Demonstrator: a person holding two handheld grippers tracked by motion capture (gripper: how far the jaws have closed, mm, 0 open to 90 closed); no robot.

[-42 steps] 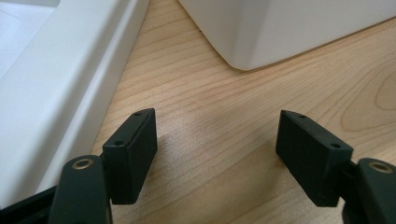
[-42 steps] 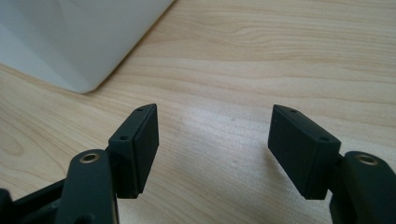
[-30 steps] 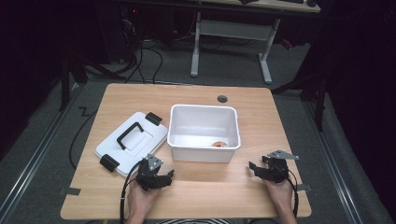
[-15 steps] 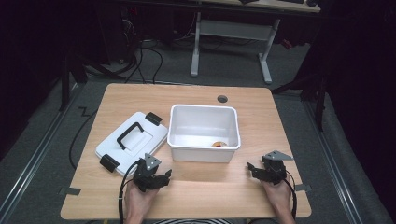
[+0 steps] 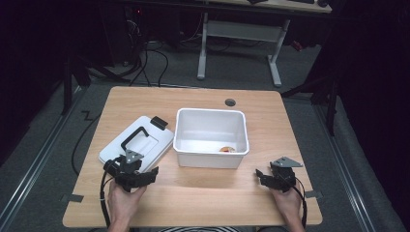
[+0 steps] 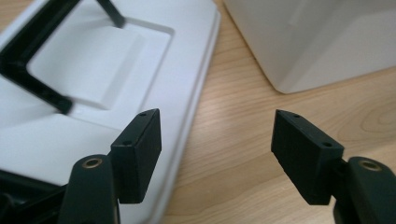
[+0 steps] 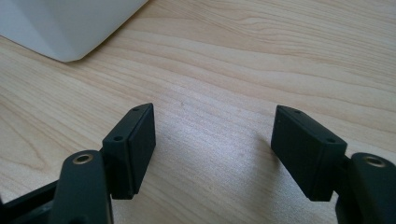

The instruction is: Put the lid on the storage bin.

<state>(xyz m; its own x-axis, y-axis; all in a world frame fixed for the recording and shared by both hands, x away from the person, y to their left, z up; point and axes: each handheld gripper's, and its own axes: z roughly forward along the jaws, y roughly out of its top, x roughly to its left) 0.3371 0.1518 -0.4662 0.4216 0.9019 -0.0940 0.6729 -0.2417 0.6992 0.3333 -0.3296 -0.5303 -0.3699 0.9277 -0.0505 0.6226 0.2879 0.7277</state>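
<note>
Lid approached by left gripper, jaws wide, just been closing, nothing between. Right gripper wide, empty. Next: lid handle to be grasped, likely for box.

We see a bench of smooth, pale wood with wavy grain. The white lid and the white tub look like smooth, slightly shiny plastic. The lid's handle and the jaws are matt black plastic.

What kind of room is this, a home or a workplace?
Probably a lab or workshop set up for recording. A bare wooden table stands on grey carpet, cables lie on the floor behind it, and an adjustable desk frame stands farther back in dark surroundings.
</note>
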